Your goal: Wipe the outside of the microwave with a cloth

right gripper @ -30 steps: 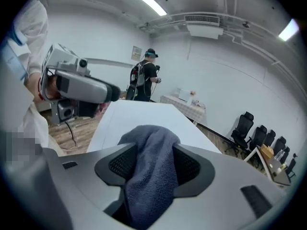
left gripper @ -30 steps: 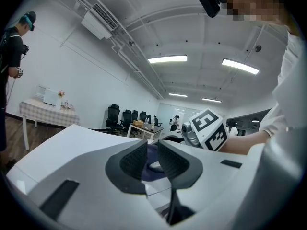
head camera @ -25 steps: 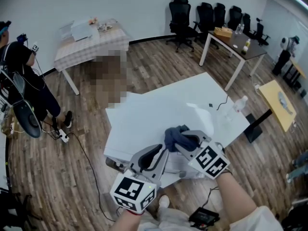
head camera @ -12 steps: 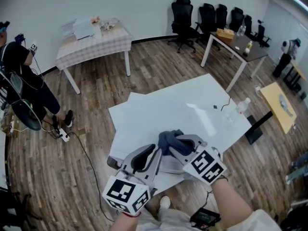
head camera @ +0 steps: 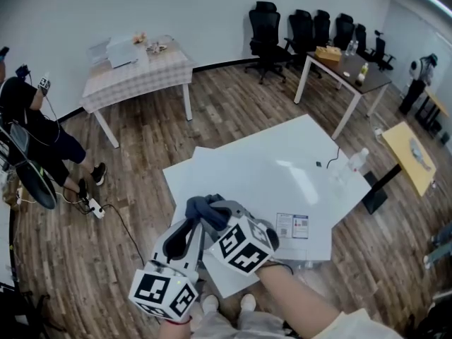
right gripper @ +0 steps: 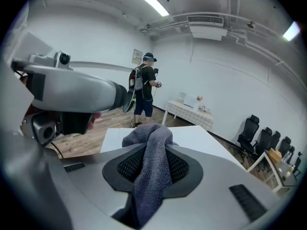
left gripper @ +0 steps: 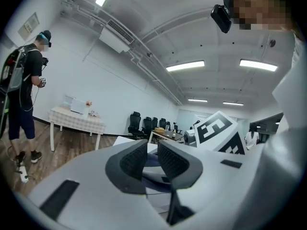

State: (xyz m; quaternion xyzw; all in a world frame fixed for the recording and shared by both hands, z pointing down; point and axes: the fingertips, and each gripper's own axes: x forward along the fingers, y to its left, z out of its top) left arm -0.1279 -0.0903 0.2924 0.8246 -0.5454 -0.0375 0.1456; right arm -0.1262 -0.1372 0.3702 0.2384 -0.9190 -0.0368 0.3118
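Office rm, wood floor, white table point(head camera: 268, 168) below: cloth point(head camera: 200, 205) is clamped in right gripper point(right gripper: 152, 162), jaws just tightened on it, left gripper point(left gripper: 152, 157) is held slightly apart & empty beside it, microwave can't be made out, so wiping is judged not yet begun

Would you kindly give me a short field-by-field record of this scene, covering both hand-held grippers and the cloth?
Right hand-held gripper: jaws have just been closing, clamped on cloth
Cloth: grey-blue, bunched above the jaws
Left hand-held gripper: jaws slightly apart, empty
Table: white, grippers at its near edge
Microwave: not made out
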